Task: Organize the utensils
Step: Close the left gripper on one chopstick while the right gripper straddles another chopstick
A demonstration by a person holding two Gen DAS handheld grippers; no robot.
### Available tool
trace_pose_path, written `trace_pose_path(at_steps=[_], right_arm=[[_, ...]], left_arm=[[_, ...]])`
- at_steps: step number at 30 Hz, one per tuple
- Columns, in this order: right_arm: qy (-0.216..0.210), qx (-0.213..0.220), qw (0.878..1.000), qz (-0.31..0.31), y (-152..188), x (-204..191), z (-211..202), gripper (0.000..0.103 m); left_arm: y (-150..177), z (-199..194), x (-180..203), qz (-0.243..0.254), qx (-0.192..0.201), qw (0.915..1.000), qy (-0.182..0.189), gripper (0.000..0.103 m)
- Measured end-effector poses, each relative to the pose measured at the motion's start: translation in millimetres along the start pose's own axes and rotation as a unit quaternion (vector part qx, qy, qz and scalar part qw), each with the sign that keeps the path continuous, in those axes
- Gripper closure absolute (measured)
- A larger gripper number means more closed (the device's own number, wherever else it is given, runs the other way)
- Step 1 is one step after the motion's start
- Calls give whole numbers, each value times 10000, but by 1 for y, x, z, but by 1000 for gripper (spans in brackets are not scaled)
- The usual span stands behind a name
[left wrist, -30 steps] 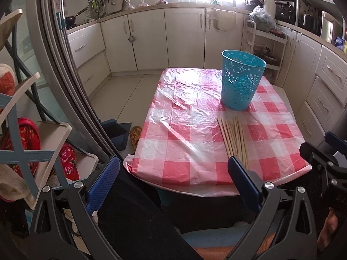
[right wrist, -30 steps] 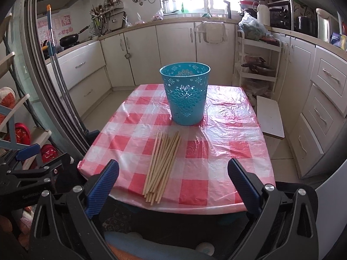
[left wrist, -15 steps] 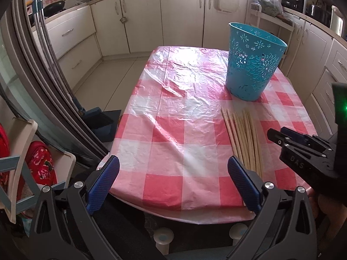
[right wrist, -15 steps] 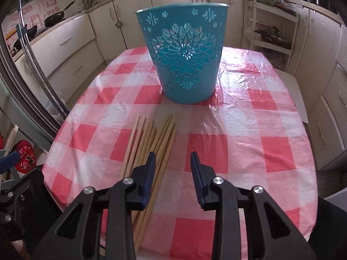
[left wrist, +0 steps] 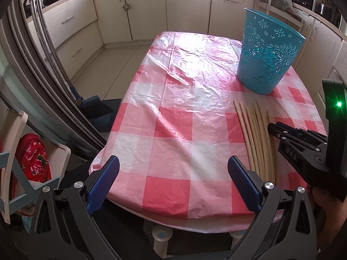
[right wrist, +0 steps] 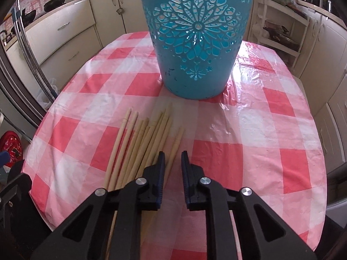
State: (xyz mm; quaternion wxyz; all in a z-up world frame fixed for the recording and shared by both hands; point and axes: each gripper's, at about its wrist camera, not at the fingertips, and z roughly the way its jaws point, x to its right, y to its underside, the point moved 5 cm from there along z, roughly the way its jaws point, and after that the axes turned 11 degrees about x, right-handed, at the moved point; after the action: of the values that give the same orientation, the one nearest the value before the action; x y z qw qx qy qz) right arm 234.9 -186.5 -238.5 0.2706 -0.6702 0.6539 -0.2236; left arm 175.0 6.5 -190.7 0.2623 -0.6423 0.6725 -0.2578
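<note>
Several pale wooden chopsticks [right wrist: 138, 145] lie side by side on the red and white checked tablecloth [right wrist: 249, 134], in front of a blue perforated plastic basket [right wrist: 195, 41]. My right gripper [right wrist: 172, 159] is low over them, jaws narrowly apart around the rightmost chopstick [right wrist: 176, 147], not closed on it. In the left wrist view the chopsticks [left wrist: 256, 134] and the basket [left wrist: 267, 54] are at the right, with the right gripper's body [left wrist: 301, 149] over the sticks. My left gripper [left wrist: 172, 171] is wide open and empty above the table's near edge.
Cream kitchen cabinets [left wrist: 151, 8] line the far walls. A shelf rack [right wrist: 279, 28] stands right of the table. A folded chair frame [left wrist: 49, 49] and red fabric [left wrist: 34, 158] are at the left.
My right gripper has moved forward and down over the chopsticks and its jaws have narrowed around the rightmost one. My left gripper has moved closer to the table.
</note>
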Motion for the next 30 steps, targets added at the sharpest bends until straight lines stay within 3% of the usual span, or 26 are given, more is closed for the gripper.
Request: trace_pose_path(at_steps=[4, 12, 22, 30], right_arm=[[6, -6, 9997, -224, 0, 6, -1, 96], [90, 21, 9984, -552, 0, 15, -2, 96], [-195, 196, 9996, -24, 1, 32, -3, 96], [-349, 276, 9987, 231, 2, 38, -3, 96]], left_arm=[[-3, 10, 9, 96, -26, 9999, 44, 7], [-11, 39, 41, 286, -175, 9991, 244, 7], [-20, 73, 61, 211, -304, 9989, 273, 7], [-27, 92, 69, 224, -322, 9989, 269, 16]])
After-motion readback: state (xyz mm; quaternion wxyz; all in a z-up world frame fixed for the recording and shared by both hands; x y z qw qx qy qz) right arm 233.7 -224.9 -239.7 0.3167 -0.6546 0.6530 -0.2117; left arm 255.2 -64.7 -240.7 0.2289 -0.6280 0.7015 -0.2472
